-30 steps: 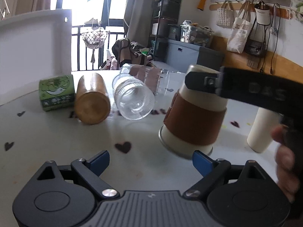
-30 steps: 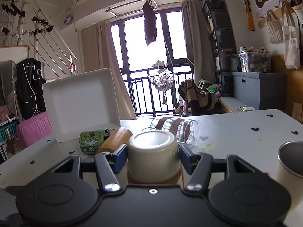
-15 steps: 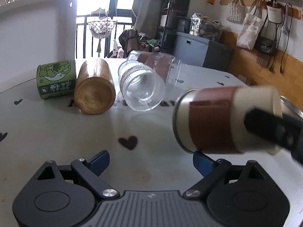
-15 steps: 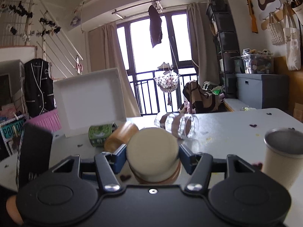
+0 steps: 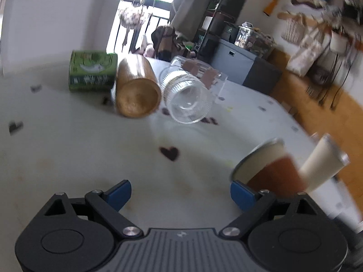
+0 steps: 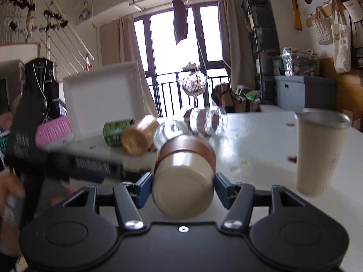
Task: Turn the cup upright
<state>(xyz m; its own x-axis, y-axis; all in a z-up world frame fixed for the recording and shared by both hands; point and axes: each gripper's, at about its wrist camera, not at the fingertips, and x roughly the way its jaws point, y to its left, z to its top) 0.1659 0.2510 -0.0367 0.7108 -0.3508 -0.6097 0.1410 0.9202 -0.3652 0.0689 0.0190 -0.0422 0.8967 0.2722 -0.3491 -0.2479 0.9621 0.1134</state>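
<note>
right gripper (image 6: 182,184) clamped on the cream cup (image 6: 183,181) with brown sleeve, low centre of the right wrist frame; cup lies tilted, closed base toward the camera, mouth pointing away, blue pads touching both sides. in the left wrist frame the same cup sits at lower right, steel-rimmed mouth aimed up-left, blurred. left gripper (image 5: 180,192) open, nothing between its pads, bottom of frame over the white tabletop (image 5: 90,158). upper-left centre of that frame: green tin (image 5: 93,71), wooden cup (image 5: 136,90) and glass jar (image 5: 188,95) all on their sides, in a row, the wooden cup touching the jar. a cream tumbler (image 6: 320,151) stands upright at right of the right wrist frame.
</note>
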